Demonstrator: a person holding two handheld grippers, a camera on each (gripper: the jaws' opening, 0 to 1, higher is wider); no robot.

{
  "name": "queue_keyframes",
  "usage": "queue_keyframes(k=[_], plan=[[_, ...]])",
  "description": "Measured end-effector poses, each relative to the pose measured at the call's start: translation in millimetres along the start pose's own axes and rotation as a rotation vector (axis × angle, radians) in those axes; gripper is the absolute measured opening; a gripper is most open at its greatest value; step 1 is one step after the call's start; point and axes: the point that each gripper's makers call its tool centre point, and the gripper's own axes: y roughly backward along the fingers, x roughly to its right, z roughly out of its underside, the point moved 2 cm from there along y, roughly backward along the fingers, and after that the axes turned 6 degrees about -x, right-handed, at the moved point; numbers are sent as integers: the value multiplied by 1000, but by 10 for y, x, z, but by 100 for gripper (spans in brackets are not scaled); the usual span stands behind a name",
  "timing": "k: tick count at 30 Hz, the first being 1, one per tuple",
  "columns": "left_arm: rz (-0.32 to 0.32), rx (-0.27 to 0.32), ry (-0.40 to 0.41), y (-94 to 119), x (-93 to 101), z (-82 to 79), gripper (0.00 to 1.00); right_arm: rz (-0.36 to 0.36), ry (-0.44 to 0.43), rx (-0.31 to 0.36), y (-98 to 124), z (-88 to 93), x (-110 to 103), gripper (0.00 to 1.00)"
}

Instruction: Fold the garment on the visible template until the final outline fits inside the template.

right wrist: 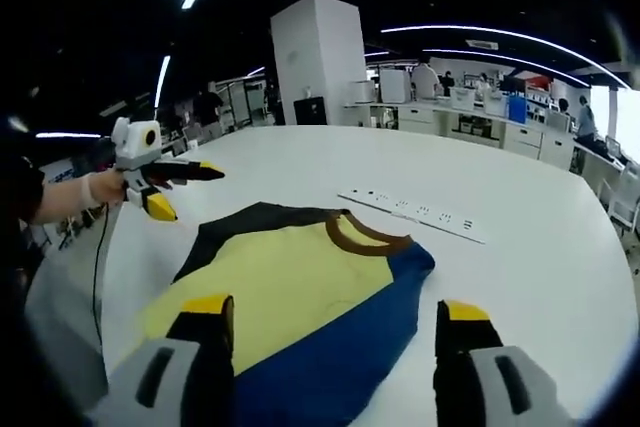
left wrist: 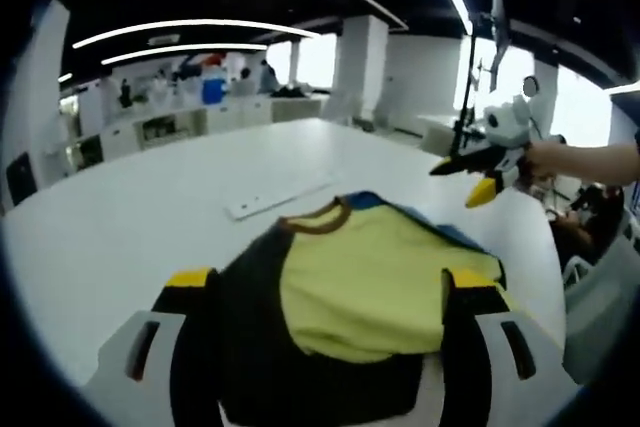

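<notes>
A garment [left wrist: 360, 282] with a yellow front, a brown collar [left wrist: 318, 219] and dark side panels lies flat on the white table [left wrist: 130, 207]. My left gripper [left wrist: 330, 282] hovers over its near edge, jaws wide apart with nothing between them. My right gripper [left wrist: 462, 182] hangs open beyond the garment's far right side, held by a hand. In the right gripper view the garment [right wrist: 290, 287] shows a blue side nearest me and a black one farther off. There my right gripper [right wrist: 333, 309] stands open above the blue edge. My left gripper [right wrist: 192, 192] is open past the black side.
A long white power strip [left wrist: 280, 197] [right wrist: 410, 212] lies on the table just beyond the collar. The table edge [right wrist: 70, 297] runs near a person's arm, with a dangling cable [right wrist: 98, 267]. Office desks [left wrist: 190, 122] and a white column [right wrist: 315, 57] stand far behind.
</notes>
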Motion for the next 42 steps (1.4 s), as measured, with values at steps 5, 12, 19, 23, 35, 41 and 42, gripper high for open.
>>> queue_keyframes(k=[5, 12, 19, 23, 35, 41, 42], plan=[[9, -2, 5, 177, 64, 109, 88, -25, 29, -9, 167, 102, -110, 87], [22, 5, 8, 437, 225, 283, 87, -43, 32, -9, 376, 251, -201, 87], [29, 9, 11, 526, 342, 369, 87, -67, 43, -14, 447, 336, -326, 88], [41, 10, 2, 584, 439, 410, 86, -87, 100, -37, 475, 392, -421, 88], [78, 26, -13, 812, 578, 554, 84, -152, 483, -134, 524, 618, -943, 65], [115, 49, -19, 890, 674, 575, 83, -174, 695, -169, 473, 720, -1043, 64], [118, 45, -20, 907, 659, 596, 83, -182, 755, -165, 463, 728, -1071, 60]])
